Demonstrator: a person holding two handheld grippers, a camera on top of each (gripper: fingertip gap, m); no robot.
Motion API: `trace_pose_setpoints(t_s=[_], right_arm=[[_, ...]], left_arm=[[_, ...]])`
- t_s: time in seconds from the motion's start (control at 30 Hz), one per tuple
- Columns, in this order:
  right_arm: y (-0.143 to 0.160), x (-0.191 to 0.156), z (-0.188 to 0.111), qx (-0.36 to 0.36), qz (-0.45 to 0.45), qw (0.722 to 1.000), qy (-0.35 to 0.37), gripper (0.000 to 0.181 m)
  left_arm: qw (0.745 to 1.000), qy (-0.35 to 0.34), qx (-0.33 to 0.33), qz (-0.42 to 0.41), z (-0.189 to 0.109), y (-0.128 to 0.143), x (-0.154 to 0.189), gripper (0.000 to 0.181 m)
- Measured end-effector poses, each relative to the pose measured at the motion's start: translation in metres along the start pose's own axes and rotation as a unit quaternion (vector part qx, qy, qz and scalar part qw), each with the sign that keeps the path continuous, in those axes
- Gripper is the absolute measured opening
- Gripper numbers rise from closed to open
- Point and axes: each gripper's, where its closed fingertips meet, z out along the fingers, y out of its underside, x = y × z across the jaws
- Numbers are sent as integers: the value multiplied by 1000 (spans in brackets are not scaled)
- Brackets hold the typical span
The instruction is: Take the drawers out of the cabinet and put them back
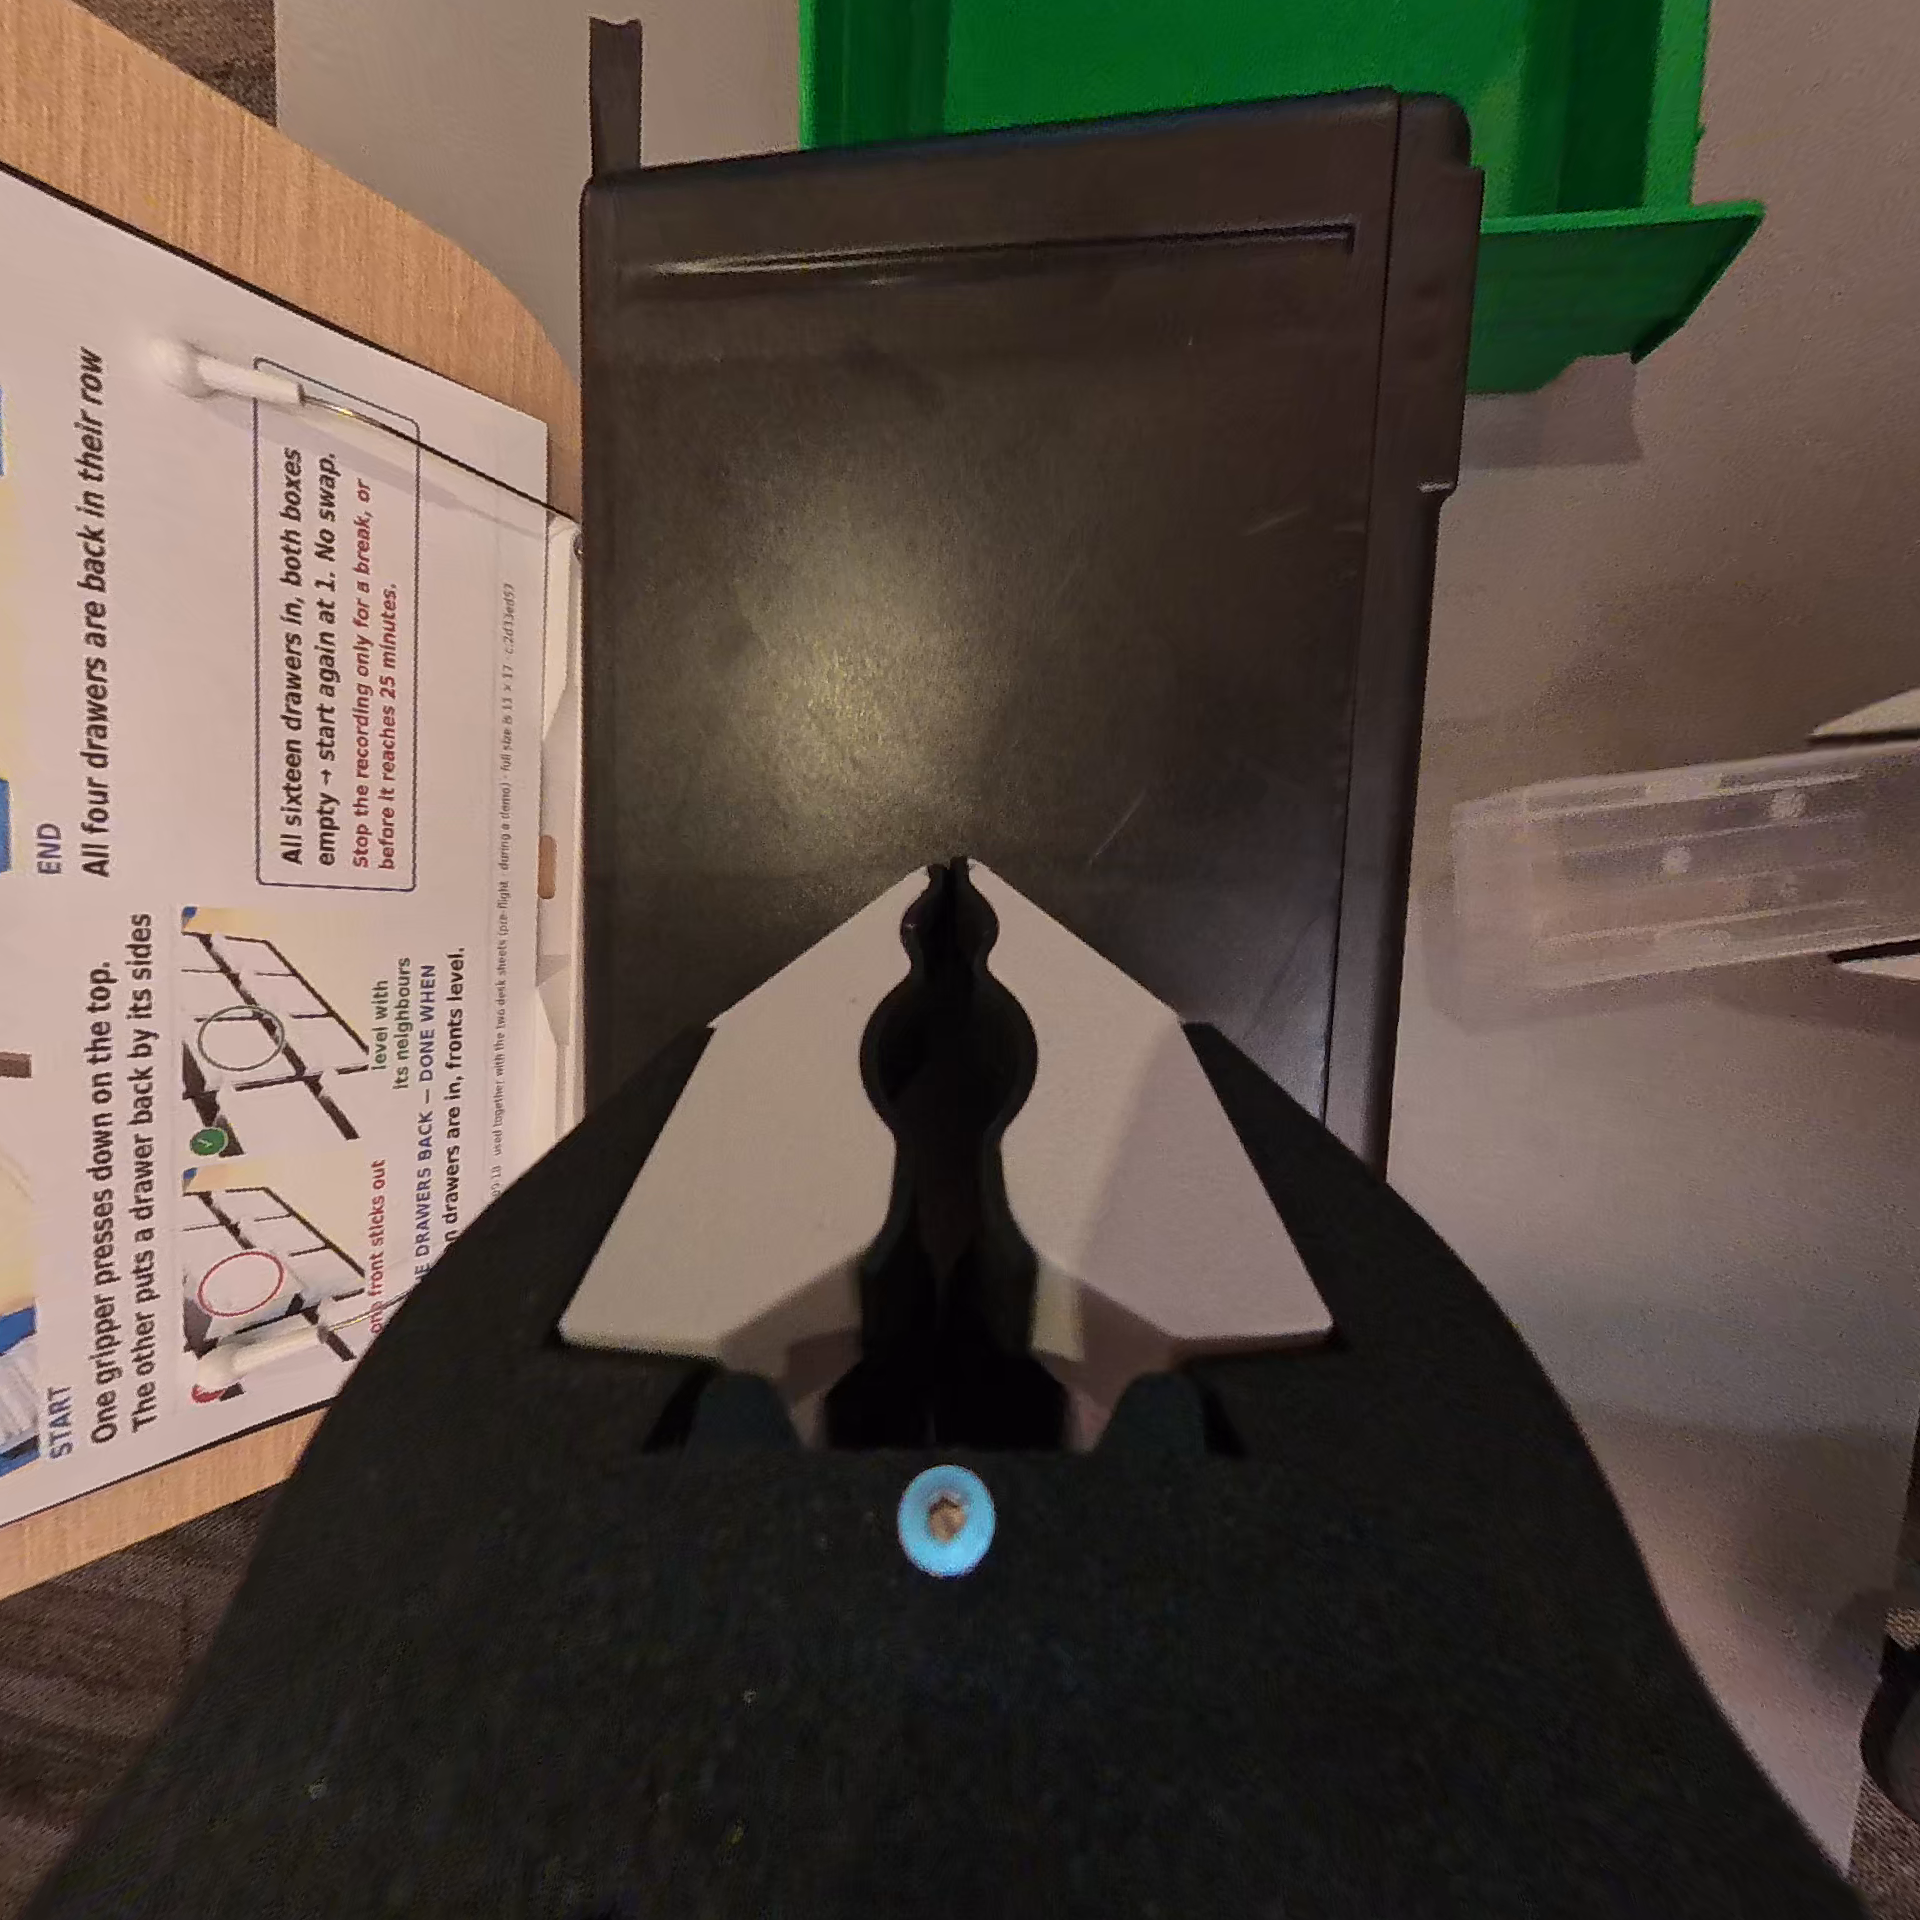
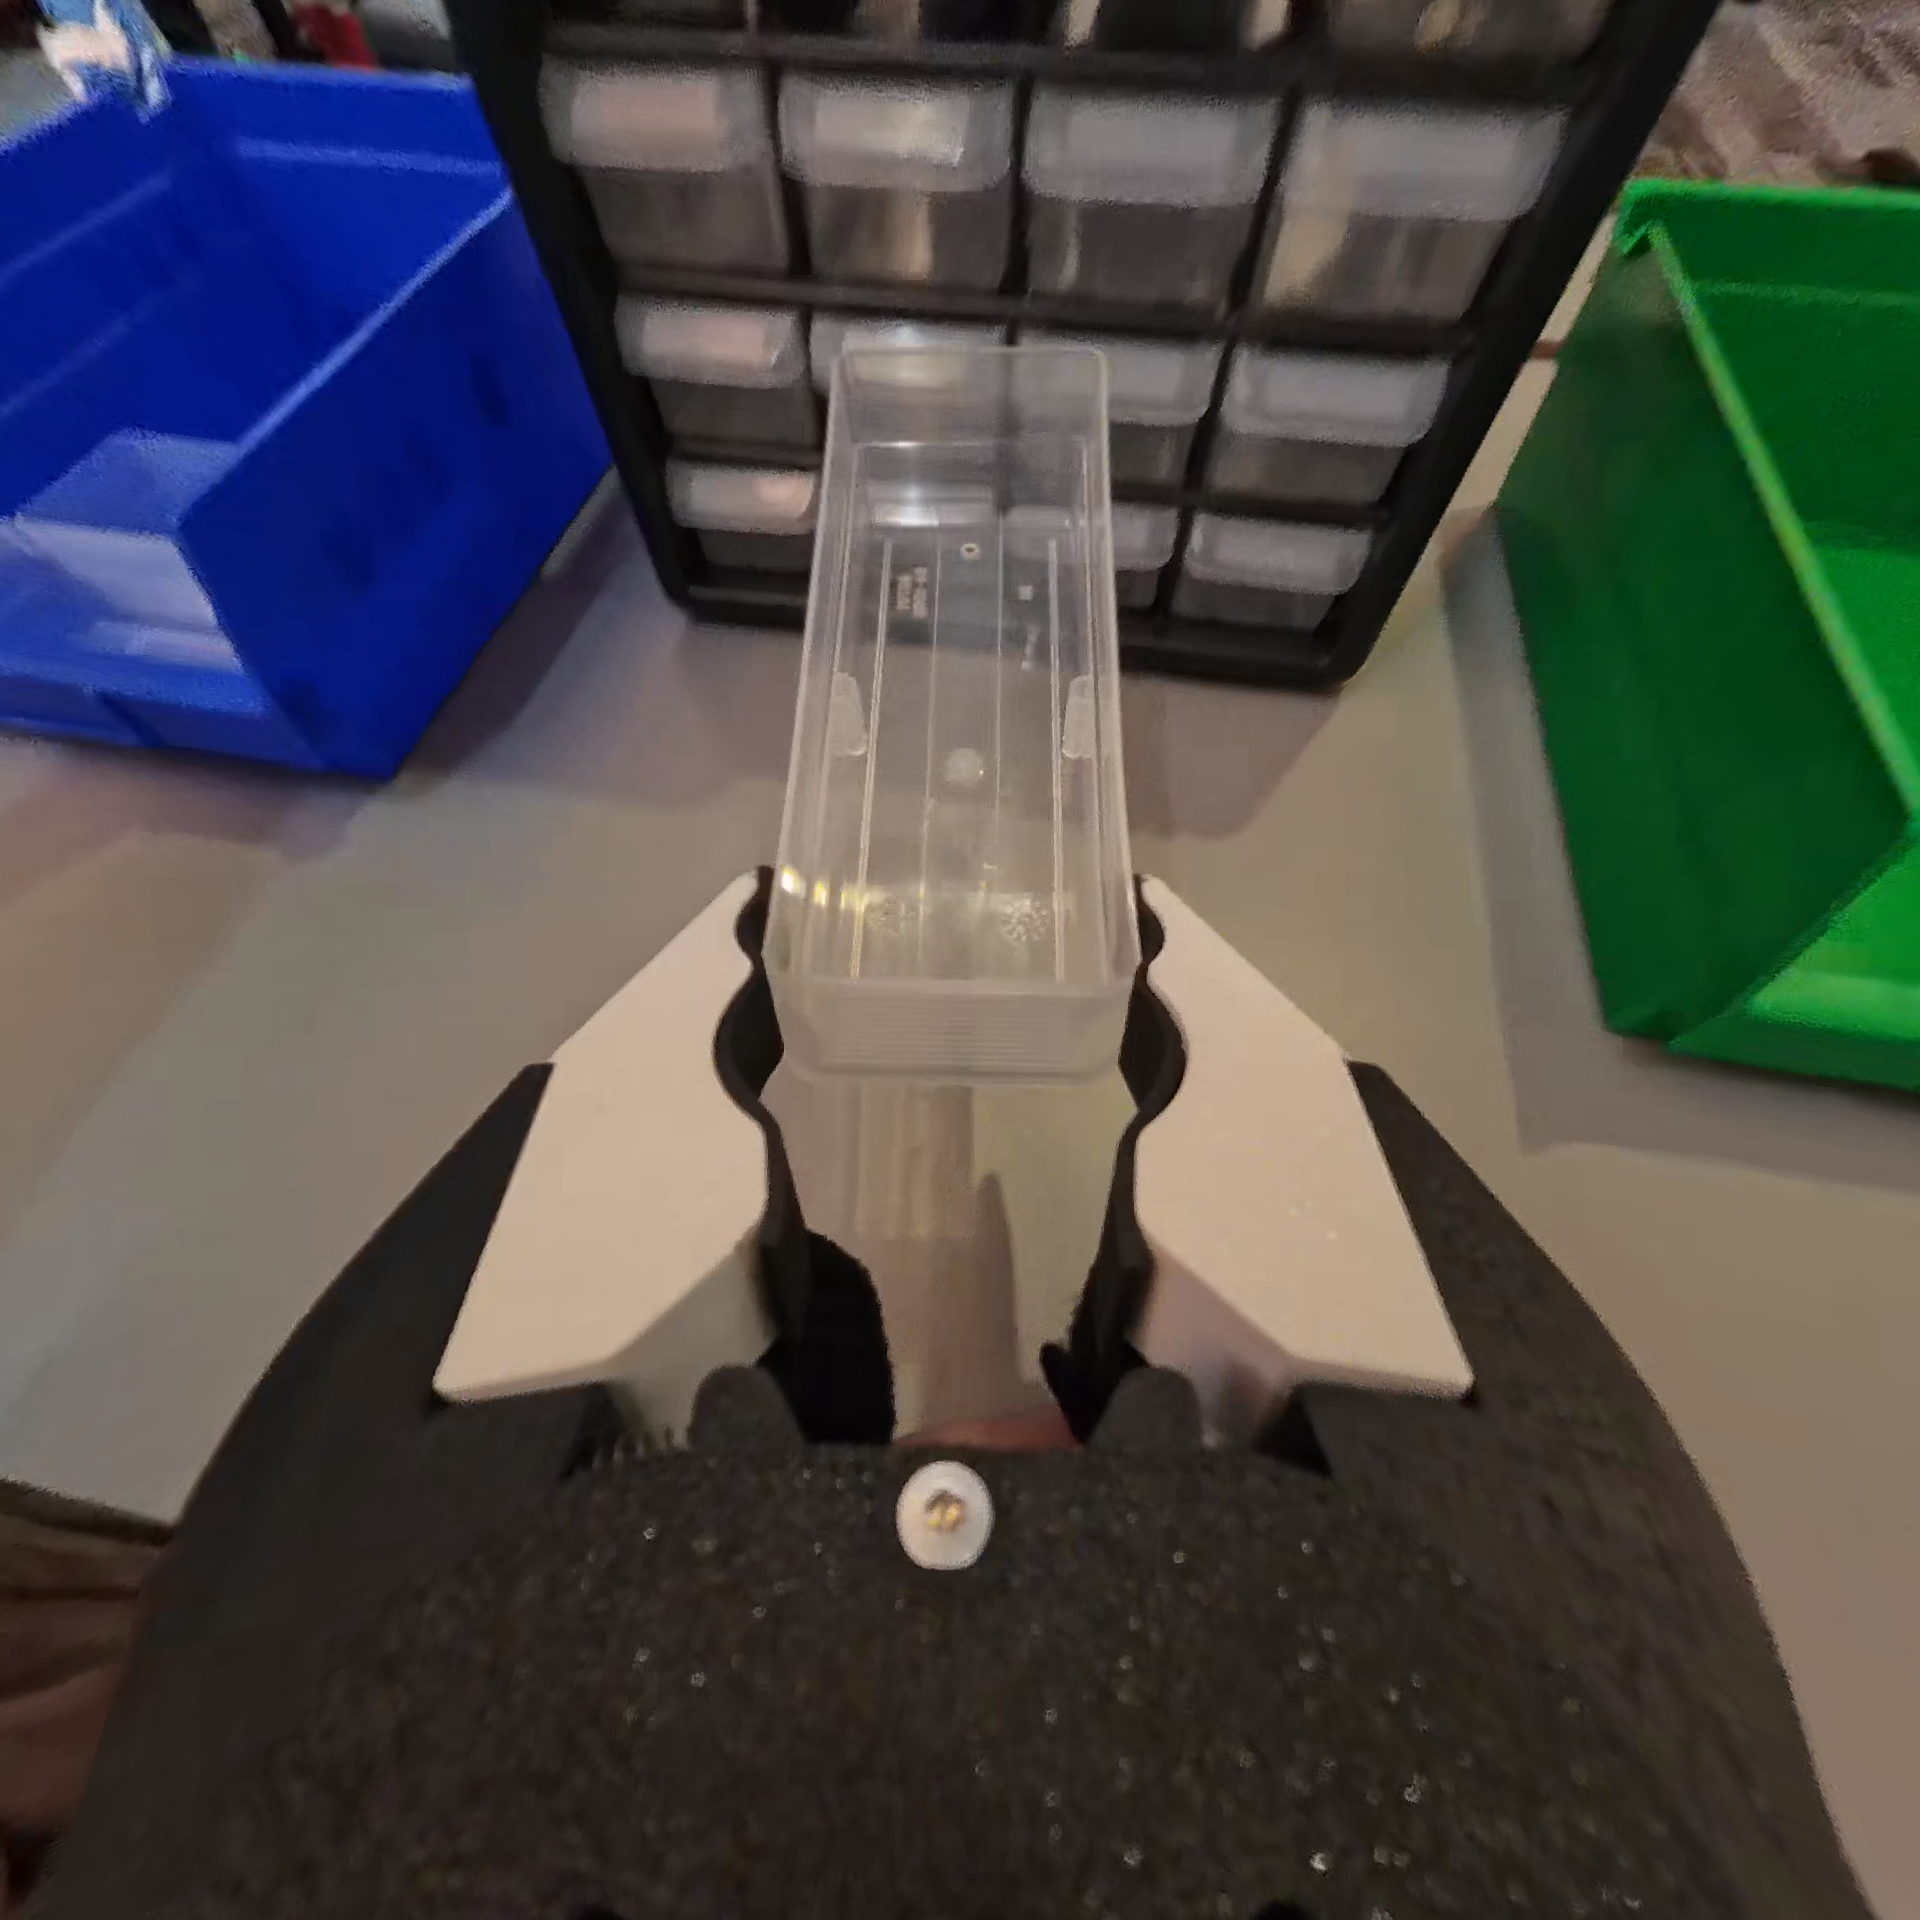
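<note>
Left claw [image 1: 954, 868] has its fingers pressed together with nothing between them, and the tips sit right on the flat black top of the cabinet [image 1: 987, 582]. From that wrist view you're looking down over the cabinet top, with a green bin [image 1: 1226, 114] past its far right corner and a printed instruction sheet [image 1: 260, 831] lying on a wooden board [image 1: 343, 270] off to the left. There's also a blurry clear drawer visible at the right edge of that view, out beside the cabinet.

Right claw [image 2: 951, 961] is clamped on a clear plastic drawer [image 2: 951, 727], gripping it by both side walls at the near end. The drawer looks empty, is held in the air above the grey bench [image 2: 364, 987], and points straight at the cabinet front, its far end lined up roughly with the second column, around the lower rows. Can't tell whether the far end is already touching the frame or is just in front of it.

The cabinet front is a black grid full of clear drawers [image 2: 665, 166], pretty blurred. A blue bin [image 2: 260, 416] sits on the bench to the left of the cabinet and the green bin is on the right, both close beside it.
</note>
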Motion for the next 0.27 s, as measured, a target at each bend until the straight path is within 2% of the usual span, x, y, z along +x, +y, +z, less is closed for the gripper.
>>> trace_pose_setpoints(t_s=[0.17, 0.27], right_arm=[[-48, 23, 6, 15, 35, 999, 20, 65], [-62, 29, 16, -6, 39, 999, 21, 65]], left_arm=[[1000, -13, -15, 3, 0, 0, 0, 0], [1000, -19, -24, -2, 0, 0, 0, 0]])
